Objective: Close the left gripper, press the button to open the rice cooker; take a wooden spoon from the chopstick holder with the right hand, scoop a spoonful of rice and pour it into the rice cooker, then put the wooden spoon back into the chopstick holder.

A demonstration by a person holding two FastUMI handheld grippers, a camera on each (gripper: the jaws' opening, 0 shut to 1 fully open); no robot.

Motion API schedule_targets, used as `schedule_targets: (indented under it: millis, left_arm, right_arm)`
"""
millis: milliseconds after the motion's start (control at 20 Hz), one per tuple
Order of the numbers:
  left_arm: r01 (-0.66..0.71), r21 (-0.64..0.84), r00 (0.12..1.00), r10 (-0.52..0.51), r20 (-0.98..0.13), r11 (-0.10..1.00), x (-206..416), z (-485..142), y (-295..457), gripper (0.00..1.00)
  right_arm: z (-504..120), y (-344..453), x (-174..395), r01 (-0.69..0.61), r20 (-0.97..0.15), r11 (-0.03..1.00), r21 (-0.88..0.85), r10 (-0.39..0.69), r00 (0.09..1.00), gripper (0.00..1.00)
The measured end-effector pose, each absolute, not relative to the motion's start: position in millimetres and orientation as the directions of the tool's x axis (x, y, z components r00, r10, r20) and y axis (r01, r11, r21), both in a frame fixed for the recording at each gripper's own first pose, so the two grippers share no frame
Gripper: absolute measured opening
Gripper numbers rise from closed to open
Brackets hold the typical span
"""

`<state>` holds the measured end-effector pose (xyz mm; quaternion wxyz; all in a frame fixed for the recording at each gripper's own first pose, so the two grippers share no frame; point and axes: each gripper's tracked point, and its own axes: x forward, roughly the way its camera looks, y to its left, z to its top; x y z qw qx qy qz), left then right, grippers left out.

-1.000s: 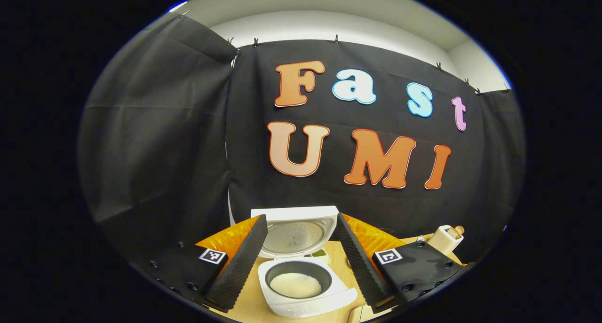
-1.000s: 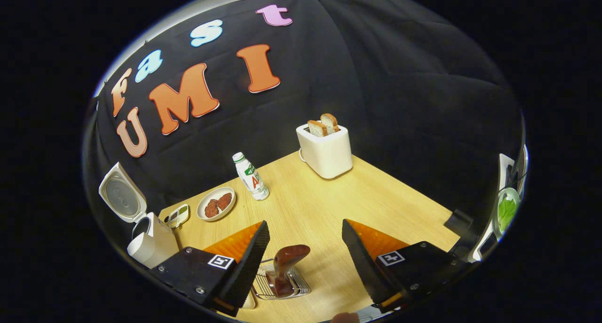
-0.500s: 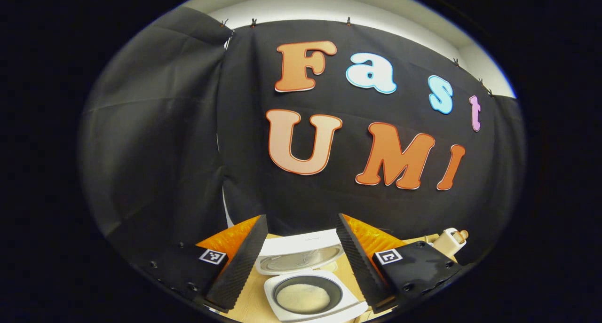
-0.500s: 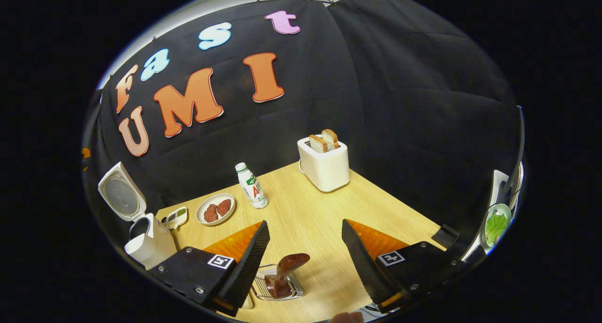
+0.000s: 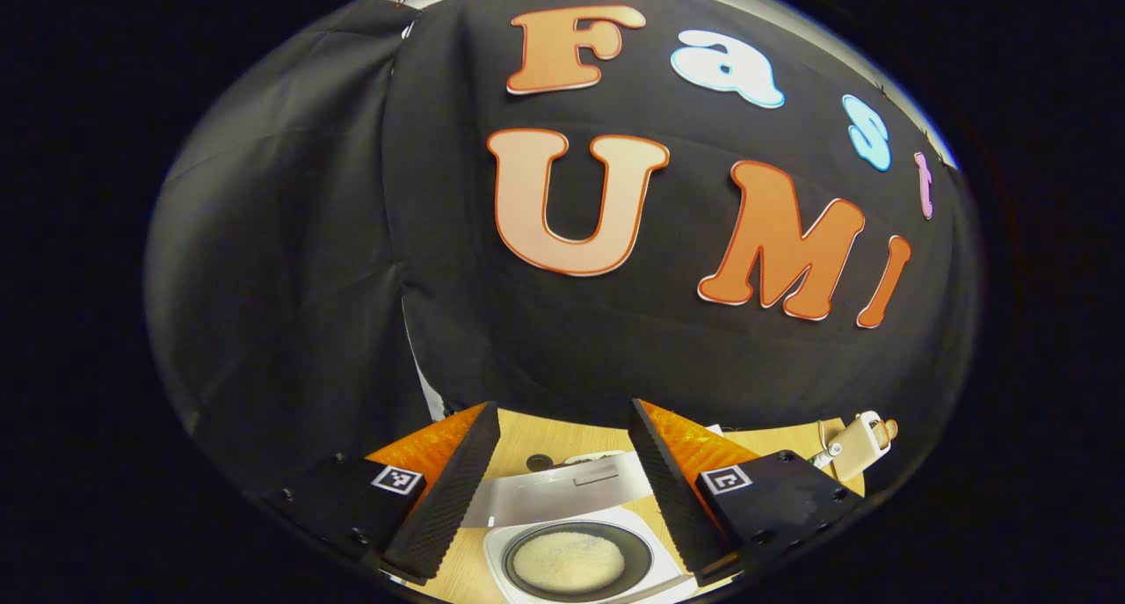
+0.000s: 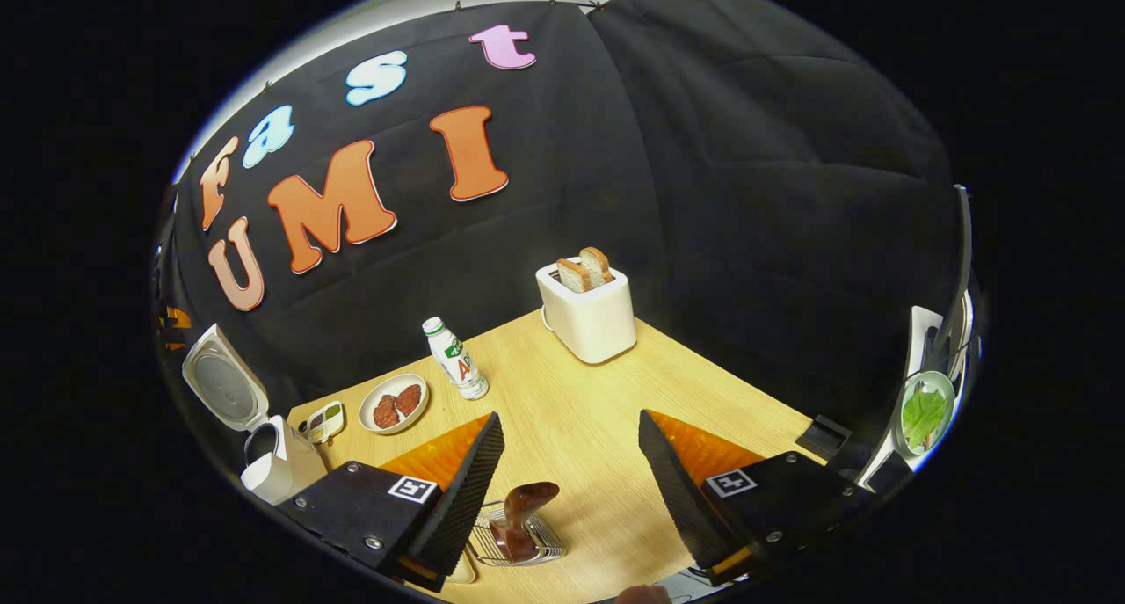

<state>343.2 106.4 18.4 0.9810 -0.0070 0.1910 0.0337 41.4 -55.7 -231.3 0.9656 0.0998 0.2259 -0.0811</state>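
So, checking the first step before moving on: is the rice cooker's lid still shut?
No, the rice cooker's lid stands raised above the open pot in the right gripper view.

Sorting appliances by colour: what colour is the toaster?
White boxy toaster, clearest in the right gripper view.

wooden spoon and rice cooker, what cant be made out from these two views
- Wooden spoon, right gripper view: lower part hidden inside the wire chopstick holder, itself partly behind a finger of the right tongs.
- Rice cooker, left gripper view: front and button cut off by the bottom edge; sides hidden behind the left tongs.
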Motion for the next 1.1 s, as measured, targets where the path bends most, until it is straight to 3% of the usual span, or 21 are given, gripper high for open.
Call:
schedule_targets:
  millis: [400,850,1100]
  left_arm:
    - [-0.073,-0.054,0.894,0.041,-0.446,0.996,346,-15,105,1.0]
    - [-0.001,-0.101,0.872,-0.049,-0.487,0.995,283,-45,80,1.0]
    - [0.032,-0.083,0.807,-0.074,-0.586,0.996,240,-106,64,1.0]
  right_arm:
    - [-240,-70,34,0.221,-0.48,0.96,0.169,-0.116,0.87,0.95]
    - [-248,-49,36,0.136,-0.499,0.974,0.183,-0.027,0.866,0.95]
    - [-254,-40,30,0.09,-0.519,0.976,0.199,0.027,0.855,0.95]
